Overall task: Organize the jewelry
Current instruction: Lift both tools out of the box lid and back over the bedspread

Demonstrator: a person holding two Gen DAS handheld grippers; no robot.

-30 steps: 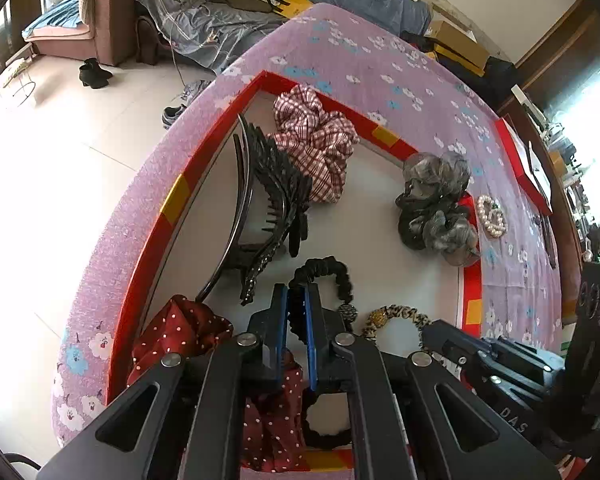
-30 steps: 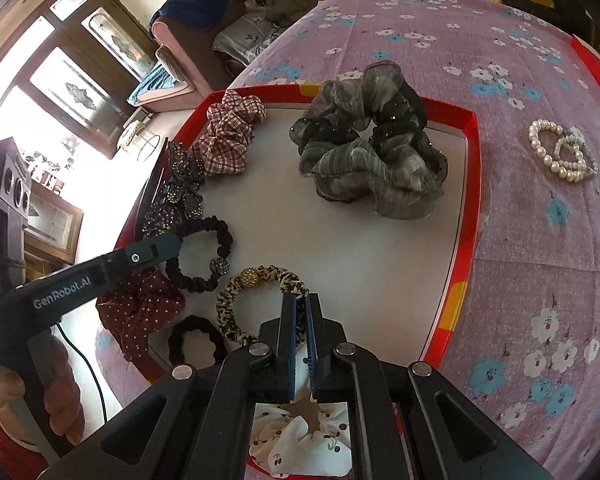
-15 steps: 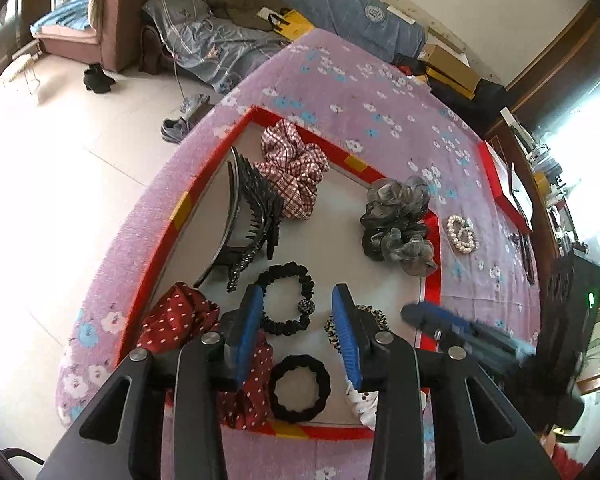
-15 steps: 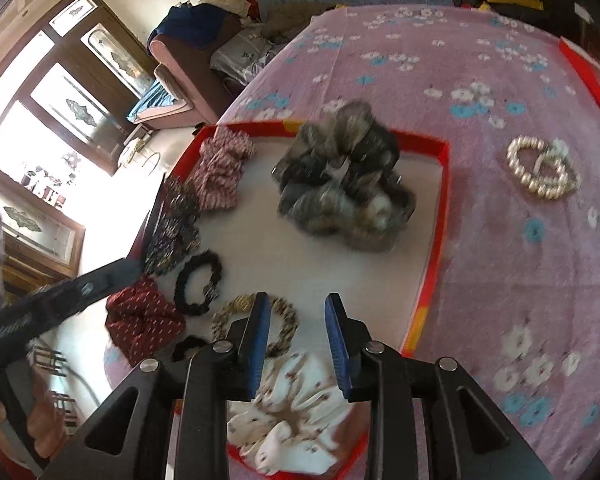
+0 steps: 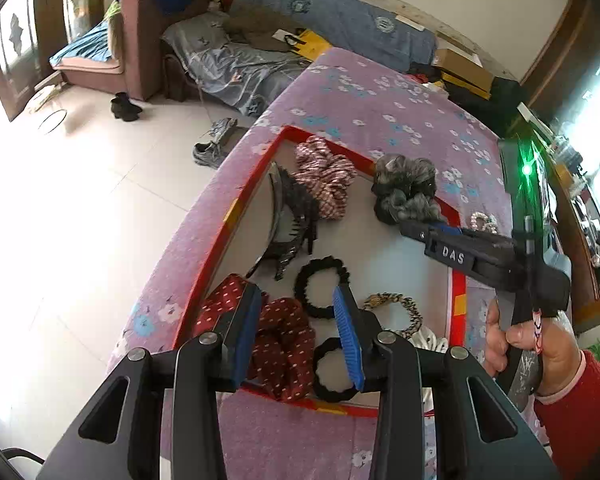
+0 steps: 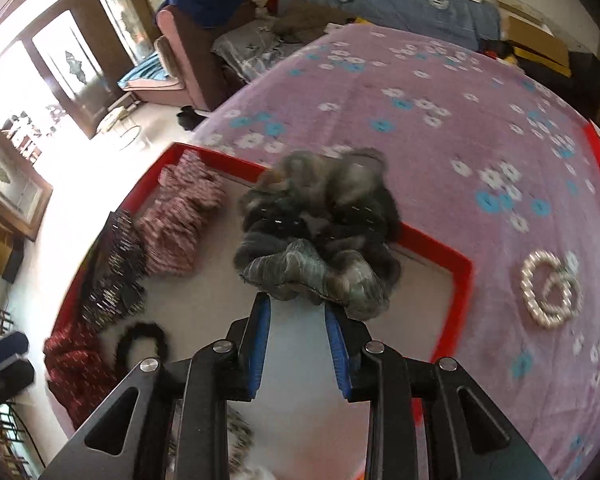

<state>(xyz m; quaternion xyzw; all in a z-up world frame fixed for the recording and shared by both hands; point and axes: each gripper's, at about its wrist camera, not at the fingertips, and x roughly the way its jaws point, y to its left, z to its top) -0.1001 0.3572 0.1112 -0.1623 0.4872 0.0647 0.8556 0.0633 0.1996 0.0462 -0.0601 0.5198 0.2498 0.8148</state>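
Observation:
A red-rimmed tray (image 5: 228, 216) on the bed holds a plaid scrunchie (image 5: 324, 184), a grey scrunchie (image 5: 406, 192), a black claw clip (image 5: 292, 220), a black beaded hair tie (image 5: 322, 292), a leopard hair tie (image 5: 394, 312), a red dotted scrunchie (image 5: 276, 340) and a small black hair tie (image 5: 332, 372). My left gripper (image 5: 297, 290) hangs open above the tray's near end and holds nothing. My right gripper (image 6: 297, 305) is open and empty, its tips just short of the grey scrunchie (image 6: 320, 232). Pearl bracelets (image 6: 550, 288) lie on the bedspread outside the tray.
The purple flowered bedspread (image 6: 420, 120) stretches beyond the tray. A hand in a red sleeve (image 5: 516, 340) holds the right gripper (image 5: 416, 230) over the tray's right rim. A white scrunchie (image 5: 428, 340) peeks out at the near right corner. The floor drops off left of the bed.
Both grippers were shut low over the hair ties and have opened. The left one has lifted away from the tray. The right one has swung across the tray to the grey scrunchie.

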